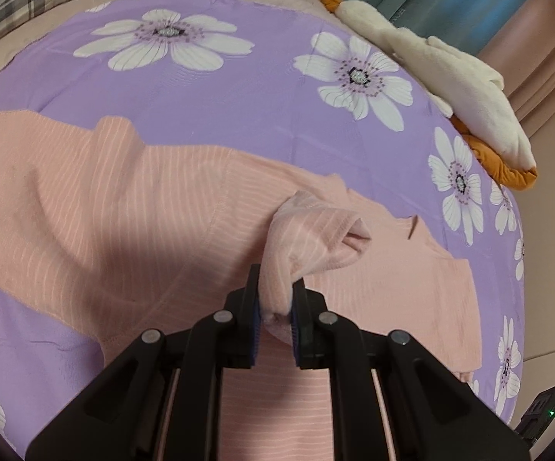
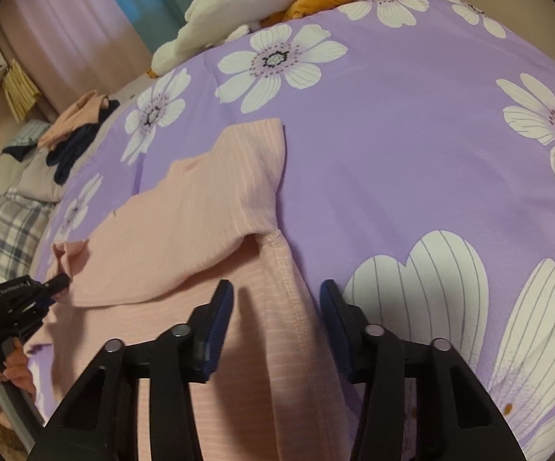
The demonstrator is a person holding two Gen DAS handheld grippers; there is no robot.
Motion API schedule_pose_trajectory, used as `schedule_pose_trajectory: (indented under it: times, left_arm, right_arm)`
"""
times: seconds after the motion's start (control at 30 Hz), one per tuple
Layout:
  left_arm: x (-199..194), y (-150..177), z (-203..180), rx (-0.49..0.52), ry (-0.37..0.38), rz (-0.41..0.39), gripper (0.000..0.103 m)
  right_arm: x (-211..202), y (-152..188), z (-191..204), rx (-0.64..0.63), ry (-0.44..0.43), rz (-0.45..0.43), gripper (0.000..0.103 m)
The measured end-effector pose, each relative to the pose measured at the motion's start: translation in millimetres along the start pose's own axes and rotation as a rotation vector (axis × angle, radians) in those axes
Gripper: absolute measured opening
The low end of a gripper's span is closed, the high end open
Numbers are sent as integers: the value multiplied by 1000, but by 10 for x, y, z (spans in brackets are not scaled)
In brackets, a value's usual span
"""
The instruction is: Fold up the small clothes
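- Left wrist view: the left gripper (image 1: 277,307) pinches a bunched fold of the pink striped top (image 1: 104,199), which lies on the floral purple bedspread (image 1: 239,107); soft, light, limp cloth.
- Right wrist view: the right gripper (image 2: 277,307) has its fingers spread, straddling the top's stitched hem (image 2: 292,299) without gripping; that firmer seam looks like the best hold.

Soft ribbed pink cloth garment (image 1: 131,199) on smooth matt floral bedsheet (image 1: 239,107).

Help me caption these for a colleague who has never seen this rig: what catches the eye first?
A pink striped garment lies spread across a purple bedspread with big white flowers. The left gripper pinches a bunched-up fold of it, while the right gripper straddles its stitched edge with the jaws apart. A white and orange plush toy lies at the bed's far edge.
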State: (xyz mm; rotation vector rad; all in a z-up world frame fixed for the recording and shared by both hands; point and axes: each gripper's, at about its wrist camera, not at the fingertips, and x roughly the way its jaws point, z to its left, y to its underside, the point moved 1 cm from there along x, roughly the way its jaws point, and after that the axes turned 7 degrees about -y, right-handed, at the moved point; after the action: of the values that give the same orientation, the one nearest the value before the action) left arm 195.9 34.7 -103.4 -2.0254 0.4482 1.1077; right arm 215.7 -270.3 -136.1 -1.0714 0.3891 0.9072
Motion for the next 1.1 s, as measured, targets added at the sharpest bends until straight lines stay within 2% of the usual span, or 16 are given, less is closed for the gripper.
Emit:
schedule_pose_trajectory:
  times: [0.07,0.2,0.37,0.57,0.6,0.67,0.73,0.8,1.0,1.1]
  left_arm:
    - [43,11,24,0,-2,19,15]
    - [51,32,46,16,-26,40,19]
    - [-84,-17,87,18,-67,-15,44]
    - [-31,-84,278,-22,-85,-11,40]
    - [-28,-83,290,-24,-88,-13,37]
    - [-13,-82,313,-24,-102,-18,21]
    - [1,-81,356,-31,-115,-17,17]
    - [10,-80,389,-36,-111,-13,20]
    - [8,-70,390,-24,-125,-16,20]
    - [-111,-69,417,-35,-74,-6,26]
  right_arm:
    - [12,5,-2,-10,21,1,30]
    - [24,11,-12,-12,30,2,23]
    - [19,16,-16,-9,28,-2,22]
    - [20,11,-31,3,15,-2,22]
    - [19,11,-36,5,13,-2,22]
    - [23,9,-32,5,14,-2,22]
    - [23,9,-31,3,17,-3,22]
    - [23,10,-26,1,20,-3,22]
    - [32,10,-21,3,21,-2,22]
    - [4,13,-22,4,25,-8,22]
